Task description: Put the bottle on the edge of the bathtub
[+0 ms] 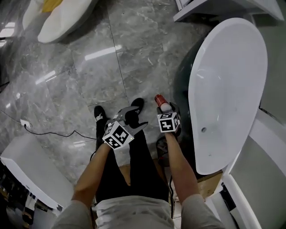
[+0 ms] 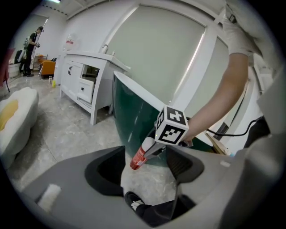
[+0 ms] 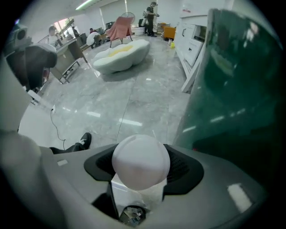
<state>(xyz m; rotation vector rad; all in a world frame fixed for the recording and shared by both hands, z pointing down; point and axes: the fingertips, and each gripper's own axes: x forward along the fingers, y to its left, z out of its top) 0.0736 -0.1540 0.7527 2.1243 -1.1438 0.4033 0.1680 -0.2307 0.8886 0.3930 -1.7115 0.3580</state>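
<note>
My right gripper is shut on the bottle, a white bottle with a red end that points away from me. It hangs over the floor just left of the bathtub, white inside and dark green outside. In the right gripper view the bottle's rounded white end fills the gap between the jaws of the right gripper, with the tub's green wall close on the right. My left gripper is open and empty, level with the right one. The left gripper looks at the bottle in front of the tub.
My legs and black shoes stand on the grey marble floor. A white oval seat with a yellow cushion lies far left, a white cabinet beyond the tub, a white block at lower left. A cable runs across the floor.
</note>
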